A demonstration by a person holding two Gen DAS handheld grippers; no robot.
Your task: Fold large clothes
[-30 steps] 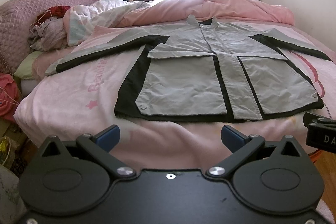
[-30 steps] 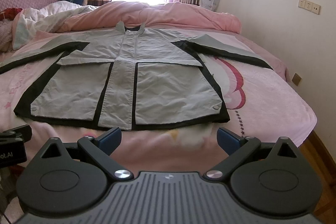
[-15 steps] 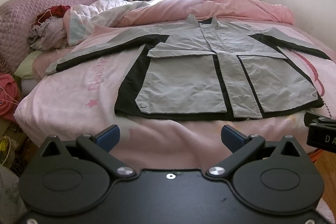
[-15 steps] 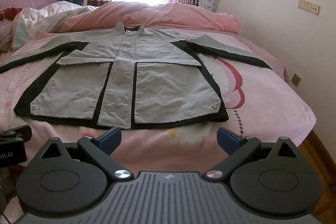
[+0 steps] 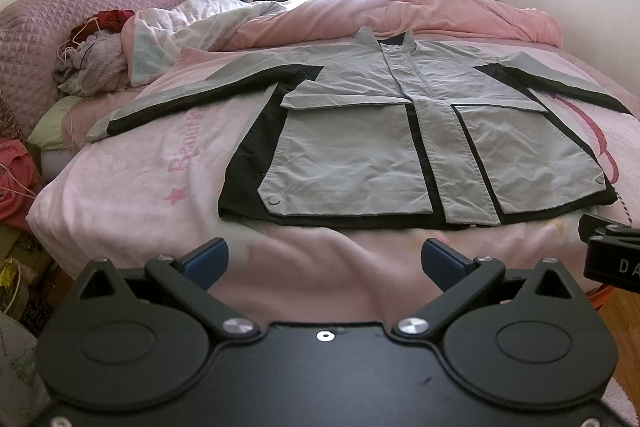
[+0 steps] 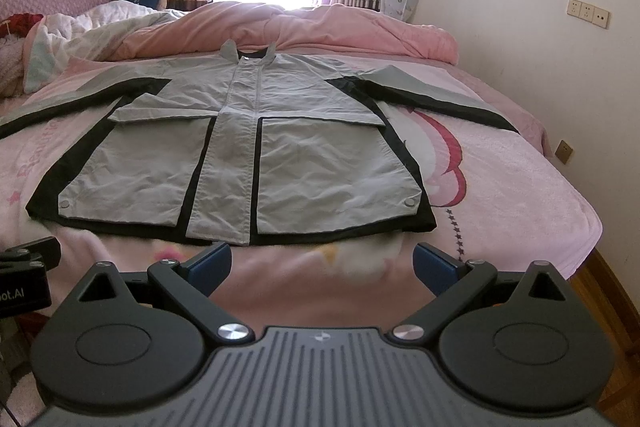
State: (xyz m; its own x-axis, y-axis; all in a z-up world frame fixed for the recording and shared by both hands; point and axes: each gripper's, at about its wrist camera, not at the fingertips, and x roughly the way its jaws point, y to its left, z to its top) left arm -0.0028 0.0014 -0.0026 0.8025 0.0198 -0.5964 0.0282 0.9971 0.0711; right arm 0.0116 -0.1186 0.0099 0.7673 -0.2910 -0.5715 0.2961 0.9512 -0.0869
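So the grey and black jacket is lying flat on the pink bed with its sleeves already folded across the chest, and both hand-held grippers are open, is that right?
Not quite: the jacket has both sleeves spread outward on the bed, not folded in, as the right wrist view shows. The left hand-held gripper and right hand-held gripper are indeed open.

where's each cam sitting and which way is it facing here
Left wrist: on the left gripper, at the bed's foot, facing the jacket and window; jaws open, right gripper's edge at right.
Right wrist: on the right gripper, same facing, further right; jaws open, left gripper's edge at left.
Shared: jacket, pink bedsheet, window.
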